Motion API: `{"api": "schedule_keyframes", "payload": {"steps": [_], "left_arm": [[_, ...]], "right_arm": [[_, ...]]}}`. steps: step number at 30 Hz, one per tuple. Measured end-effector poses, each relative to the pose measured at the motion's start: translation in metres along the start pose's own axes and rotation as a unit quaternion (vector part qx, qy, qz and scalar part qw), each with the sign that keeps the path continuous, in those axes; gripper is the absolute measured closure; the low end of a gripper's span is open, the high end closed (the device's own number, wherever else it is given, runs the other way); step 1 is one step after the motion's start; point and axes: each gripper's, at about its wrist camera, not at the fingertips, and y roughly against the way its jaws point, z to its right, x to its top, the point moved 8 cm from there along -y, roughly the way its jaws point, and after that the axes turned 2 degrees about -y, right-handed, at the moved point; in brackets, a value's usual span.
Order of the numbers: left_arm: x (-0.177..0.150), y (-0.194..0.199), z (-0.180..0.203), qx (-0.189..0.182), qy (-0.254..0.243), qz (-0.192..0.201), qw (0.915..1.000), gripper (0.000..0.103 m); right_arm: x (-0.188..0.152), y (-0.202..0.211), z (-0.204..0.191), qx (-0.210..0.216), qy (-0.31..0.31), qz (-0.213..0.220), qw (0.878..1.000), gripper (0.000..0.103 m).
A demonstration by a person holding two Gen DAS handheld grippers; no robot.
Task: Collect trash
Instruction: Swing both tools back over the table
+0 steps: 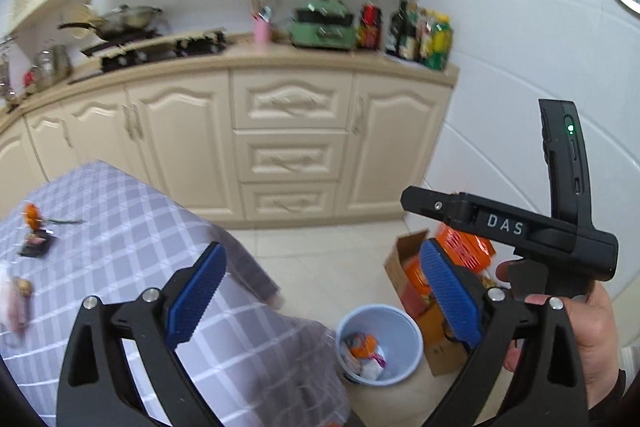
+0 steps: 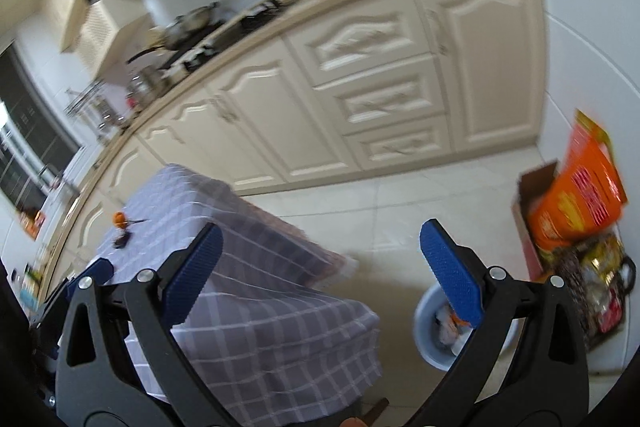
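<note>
My left gripper (image 1: 324, 297) is open with nothing between its blue pads (image 1: 196, 299), above the corner of a table in purple checked cloth (image 1: 120, 227). Orange peel (image 1: 32, 215), a dark scrap (image 1: 36, 247) and a pinkish wrapper (image 1: 16, 303) lie on that cloth at the far left. On the floor below stands a light blue bin (image 1: 396, 323) holding peel and wrappers. My right gripper (image 2: 322, 273) is also open and empty, tilted over the same table (image 2: 260, 327). The bin (image 2: 426, 347) is partly hidden behind its right finger. The peel (image 2: 119, 219) is visible on the far end of the cloth.
Cream kitchen cabinets (image 1: 288, 147) run along the back under a crowded counter. A cardboard box of orange packs (image 1: 460, 247) (image 2: 576, 195) stands by the white wall beside the bin, with a basket of packets (image 2: 600, 287) next to it. A hand (image 1: 592, 339) holds the other tool's black body (image 1: 508, 227).
</note>
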Motion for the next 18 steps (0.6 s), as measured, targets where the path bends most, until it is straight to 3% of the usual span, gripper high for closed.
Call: {"api": "schedule_keyframes", "payload": {"steps": [8,18], "left_arm": [[0.018,0.055,-0.06,0.044,0.034,0.051,0.9971,0.006],[0.013,0.116,-0.149,0.124,0.077,0.094,0.9848,0.005]], "right_arm": [[0.006,-0.009,-0.105,0.056,0.072,-0.001,0.996,0.006],[-0.01,-0.032,-0.208,0.105,0.137,-0.016,0.985,0.006]]}}
